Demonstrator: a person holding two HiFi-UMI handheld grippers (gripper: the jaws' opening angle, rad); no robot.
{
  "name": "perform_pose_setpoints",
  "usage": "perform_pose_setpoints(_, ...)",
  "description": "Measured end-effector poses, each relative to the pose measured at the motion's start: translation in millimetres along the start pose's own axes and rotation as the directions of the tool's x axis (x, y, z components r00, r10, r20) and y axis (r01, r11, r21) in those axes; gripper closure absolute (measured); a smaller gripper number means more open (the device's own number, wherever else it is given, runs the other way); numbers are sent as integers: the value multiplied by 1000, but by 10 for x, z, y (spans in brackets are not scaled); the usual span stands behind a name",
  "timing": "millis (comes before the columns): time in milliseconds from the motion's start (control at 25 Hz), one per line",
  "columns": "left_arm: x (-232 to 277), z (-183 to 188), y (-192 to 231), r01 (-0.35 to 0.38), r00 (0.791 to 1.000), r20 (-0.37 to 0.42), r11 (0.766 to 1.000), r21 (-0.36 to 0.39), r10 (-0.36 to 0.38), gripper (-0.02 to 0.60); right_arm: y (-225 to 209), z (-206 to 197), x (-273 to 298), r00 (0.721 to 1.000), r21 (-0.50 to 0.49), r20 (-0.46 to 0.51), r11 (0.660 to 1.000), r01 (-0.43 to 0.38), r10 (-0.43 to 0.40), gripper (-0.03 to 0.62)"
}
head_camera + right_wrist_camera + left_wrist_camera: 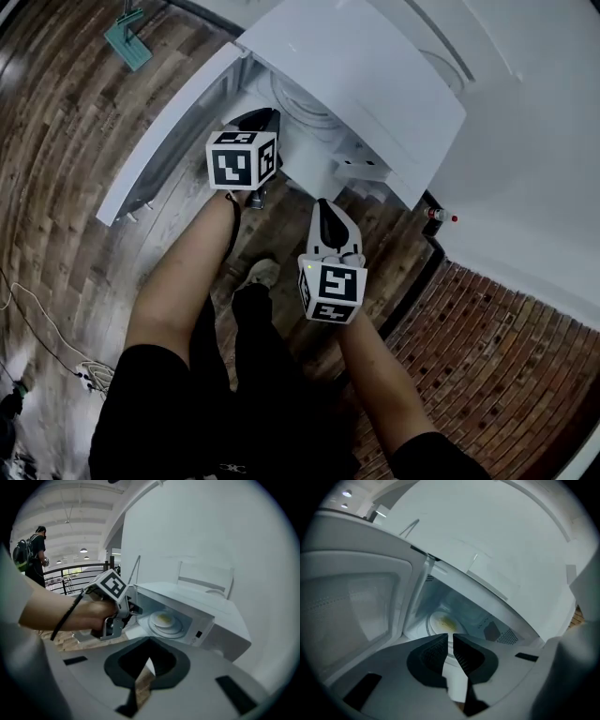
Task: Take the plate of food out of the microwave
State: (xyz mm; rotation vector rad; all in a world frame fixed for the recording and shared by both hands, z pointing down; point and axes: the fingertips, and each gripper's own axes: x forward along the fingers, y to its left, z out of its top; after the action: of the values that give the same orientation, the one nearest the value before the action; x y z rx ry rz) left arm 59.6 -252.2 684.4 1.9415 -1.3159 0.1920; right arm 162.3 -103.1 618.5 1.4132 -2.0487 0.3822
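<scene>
The white microwave (375, 84) stands with its door (169, 131) swung open to the left. Inside, a white plate (442, 622) with yellow food rests on the turntable; it also shows as the plate (165, 619) in the right gripper view. My left gripper (261, 117) hovers at the oven's open mouth, in front of the plate, jaws shut with nothing between them. Farther back and lower, my right gripper (325, 211) is shut and empty, pointing at the cavity. The left gripper (112, 603) is visible in the right gripper view beside the opening.
The open door (351, 602) fills the left of the left gripper view. A green object (127, 33) lies on the wooden floor and cables (56, 347) trail at the left. A brick surface (506, 347) is at the right. A person (35, 550) stands far off by a railing.
</scene>
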Motion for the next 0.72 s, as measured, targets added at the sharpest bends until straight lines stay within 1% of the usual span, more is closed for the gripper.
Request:
perform_pose_setpoints(160, 345, 25, 146, -61, 997, 38, 998, -8, 61, 485, -31, -104, 53, 1000, -21, -17, 1000, -9, 9, 582)
perform_pose_setpoints(360, 742, -64, 345, -148, 988, 46, 989, 18, 147, 385, -74, -267, 116, 999, -52, -51, 998, -19, 17, 582)
perform_pose_setpoints(440, 857, -108, 404, -193, 980, 47, 981, 31, 191, 359, -102, -331, 146, 997, -65, -68, 998, -25, 20, 582)
perform_pose_setpoints(520, 953, -141, 467, -240, 970, 38, 970, 25, 239, 333, -131, -360, 187, 997, -68, -77, 997, -26, 21, 582)
perform_pose_setpoints(640, 1055, -156, 517, -300, 953, 32, 954, 16, 300, 310, -158, -370, 222, 997, -67, -80, 997, -28, 23, 582)
perform_pose_setpoints(720, 1107, -130, 524, -336, 941, 42, 941, 28, 335, 298, -166, -384, 231, 996, -73, -83, 997, -33, 27, 582)
